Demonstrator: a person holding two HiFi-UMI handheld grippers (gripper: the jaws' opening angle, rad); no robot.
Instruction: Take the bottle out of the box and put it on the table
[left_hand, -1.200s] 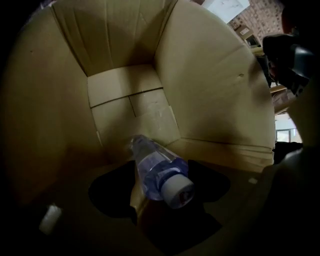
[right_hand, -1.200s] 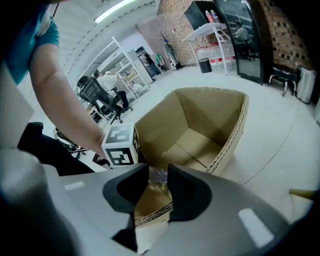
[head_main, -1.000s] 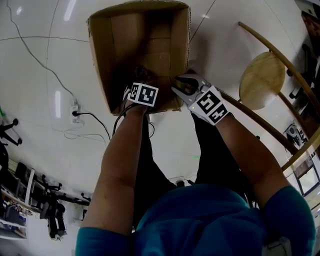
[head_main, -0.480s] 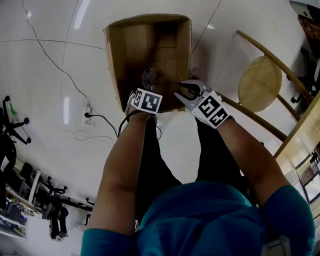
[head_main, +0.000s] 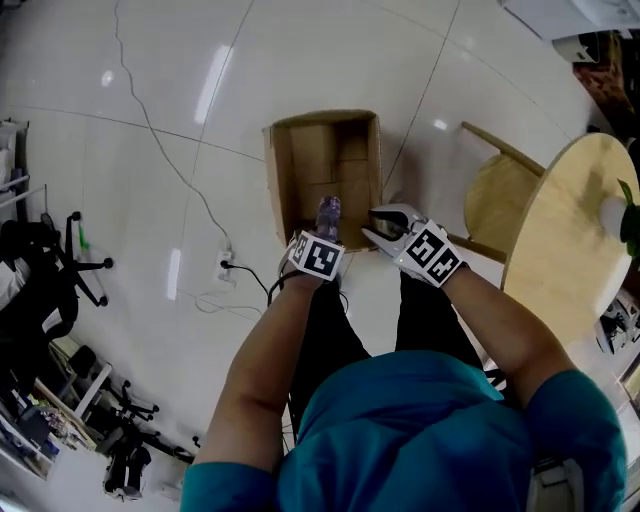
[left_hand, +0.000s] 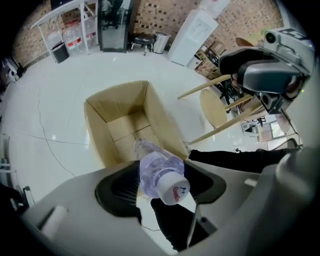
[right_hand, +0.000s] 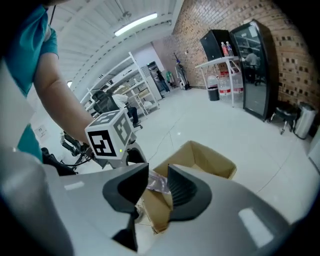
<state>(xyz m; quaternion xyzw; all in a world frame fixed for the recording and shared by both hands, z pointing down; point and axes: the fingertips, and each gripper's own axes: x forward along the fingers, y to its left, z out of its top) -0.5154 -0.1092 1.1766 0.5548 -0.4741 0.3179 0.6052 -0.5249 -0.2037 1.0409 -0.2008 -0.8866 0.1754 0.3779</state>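
Now left gripper (left_hand: 163, 183), just closing, clamps bottle (left_hand: 154, 166).

The head view looks steeply down from high; both gripper views, closer, share the box (head_main: 325, 170).

The bottle (left_hand: 150, 167) has a white cap (left_hand: 172, 188) with small red print on it. The print is too blurry to read. The left cube (head_main: 321, 258) and the right cube (head_main: 432, 252), which sit on the tongs, show black and white square patterns, not letters or numbers. Nothing else in view has words clear enough to read.
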